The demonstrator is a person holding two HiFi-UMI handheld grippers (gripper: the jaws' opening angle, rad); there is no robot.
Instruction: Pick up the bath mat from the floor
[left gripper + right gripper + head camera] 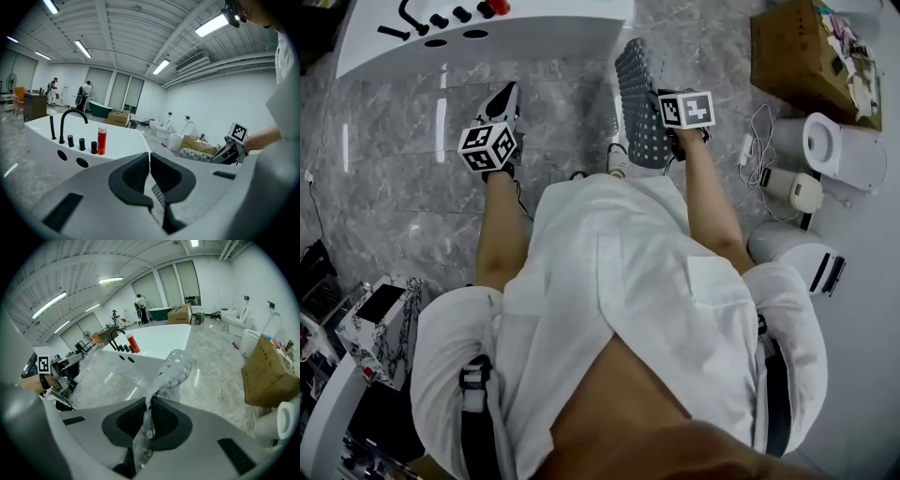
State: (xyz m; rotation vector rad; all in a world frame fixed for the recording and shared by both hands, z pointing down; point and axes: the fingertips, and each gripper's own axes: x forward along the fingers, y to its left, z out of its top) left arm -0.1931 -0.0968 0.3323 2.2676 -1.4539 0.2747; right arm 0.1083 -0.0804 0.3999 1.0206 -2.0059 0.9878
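A person in a white shirt [628, 281] stands on a grey marble floor [394, 159] beside a white bathtub [534, 37], a handheld gripper in each hand. The right gripper [147, 408] is clamped on one edge of the grey perforated bath mat [639, 98]. The thin edge runs down between its dark pads, and the rest of the mat rises from the jaws and curls over in front of them, lifted off the floor. From above, the mat hangs just ahead of the person's right forearm [708, 187], between the tub's corner and a cardboard box [802, 52].

The left gripper [506, 94] is held out over bare floor, well apart from the mat, its jaws pressed together at the tips with nothing seen gripped between them.

On the tub's rim stand a black curved faucet [70, 119], a row of black knobs [75, 142] and a red bottle [101, 140]. White toilets [844, 145] and a tangle of white cable [759, 131] lie to the person's right, near the box. Other people work by a dark tub [99, 108] at the far end of the hall.
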